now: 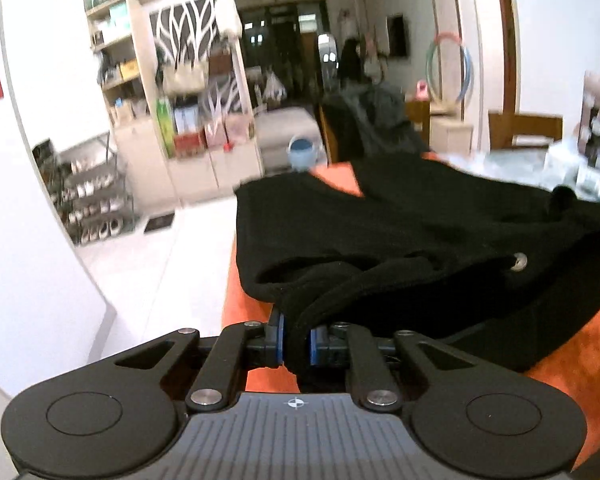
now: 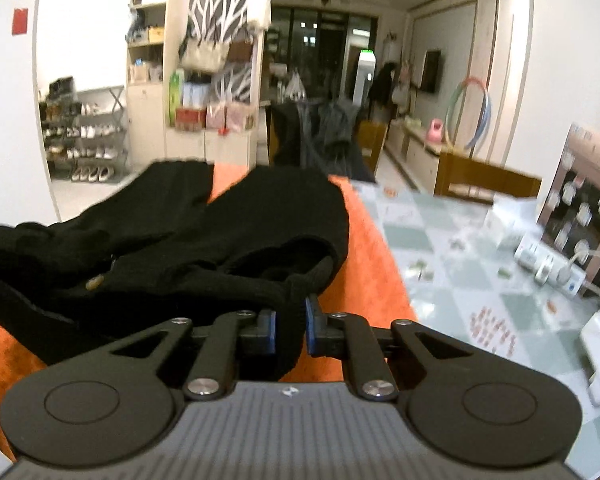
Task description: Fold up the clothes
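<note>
- Black trousers (image 1: 420, 240) lie spread on an orange cloth (image 1: 244, 300) over a table, legs pointing away toward the far edge, the waist end nearest the two grippers
- Left gripper (image 1: 297, 340) has its blue-padded jaws closed on a bunched fold of the waistband at the left corner
- Right gripper (image 2: 291, 330) is likewise clamped on black fabric at the waistband's right corner; a metal button (image 2: 94, 282) shows on the waistband between the two holds
- Holding both waist corners at once looks like the start of a fold, since it would let the waist be lifted evenly and carried over the legs
- Fabric near the grippers is raised and rumpled, while the legs look flat on the cloth
- Beside the orange cloth the table wears a green and white chequered cover (image 2: 452, 240), with a white power strip (image 2: 548, 268) on it, well apart from the trousers
- Shoe rack (image 2: 84, 136) by the far wall holds rows of pale shoes; tall shelves (image 2: 148, 40) next to it hold boxes, too blurred to name
</note>
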`<action>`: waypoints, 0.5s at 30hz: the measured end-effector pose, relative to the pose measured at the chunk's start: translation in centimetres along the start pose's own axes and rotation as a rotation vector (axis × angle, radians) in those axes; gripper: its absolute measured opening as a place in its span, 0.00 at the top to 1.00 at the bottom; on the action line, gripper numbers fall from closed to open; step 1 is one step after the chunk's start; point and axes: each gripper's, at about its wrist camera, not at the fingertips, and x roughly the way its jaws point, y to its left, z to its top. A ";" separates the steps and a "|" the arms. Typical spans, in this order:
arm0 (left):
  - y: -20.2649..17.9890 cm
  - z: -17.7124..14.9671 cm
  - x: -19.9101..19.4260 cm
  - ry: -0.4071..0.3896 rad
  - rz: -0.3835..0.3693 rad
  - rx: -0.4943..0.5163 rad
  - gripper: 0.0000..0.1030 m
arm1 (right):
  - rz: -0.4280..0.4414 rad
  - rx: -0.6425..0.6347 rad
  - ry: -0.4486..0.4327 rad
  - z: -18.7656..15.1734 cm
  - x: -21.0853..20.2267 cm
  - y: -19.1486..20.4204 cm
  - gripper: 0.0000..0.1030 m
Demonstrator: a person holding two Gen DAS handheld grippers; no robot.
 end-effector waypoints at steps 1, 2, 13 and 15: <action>0.2 0.7 -0.6 -0.016 -0.001 -0.001 0.87 | 0.001 0.008 -0.012 0.5 -0.5 -0.2 0.86; 0.3 1.3 -1.3 -0.031 -0.003 -0.002 0.87 | 0.003 0.016 -0.025 1.1 -1.1 -0.3 0.86; 1.3 -1.0 -4.5 0.056 -0.031 0.086 0.87 | 0.022 0.072 -0.030 0.8 -8.0 0.3 0.86; 0.9 -2.9 -4.0 0.107 -0.044 0.107 0.87 | 0.020 0.084 0.009 -0.8 -8.2 0.6 0.86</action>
